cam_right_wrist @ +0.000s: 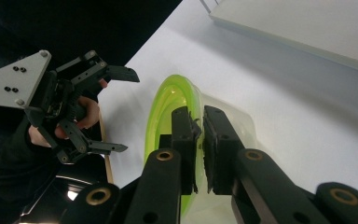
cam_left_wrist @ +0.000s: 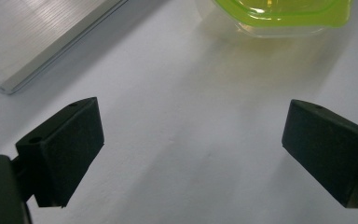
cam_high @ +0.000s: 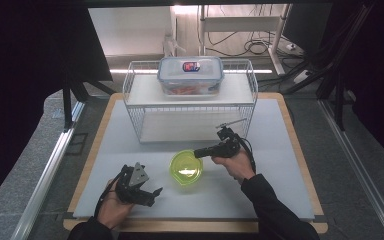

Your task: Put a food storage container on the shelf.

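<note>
Your right gripper (cam_high: 198, 153) has its jaws pinched on the rim of the yellow-green bowl (cam_high: 186, 169); in the right gripper view the two black pads sit almost together with the bowl's thin wall (cam_right_wrist: 168, 107) caught between them, one pad inside the rim and one outside. The bowl rests on the white surface (cam_high: 280, 150), near the middle of its front half, just in front of the wire rack (cam_high: 135, 95) and between your two hands. Your left gripper (cam_high: 152, 192) is low at the near left of the surface, apart from the bowl, with its jaws spread wide and nothing between them; the left gripper view shows bare surface in the gap and the bowl's edge (cam_left_wrist: 284, 16) beyond. On top of the rack stands a clear lidded container (cam_high: 190, 75) with a blue-trimmed lid.
</note>
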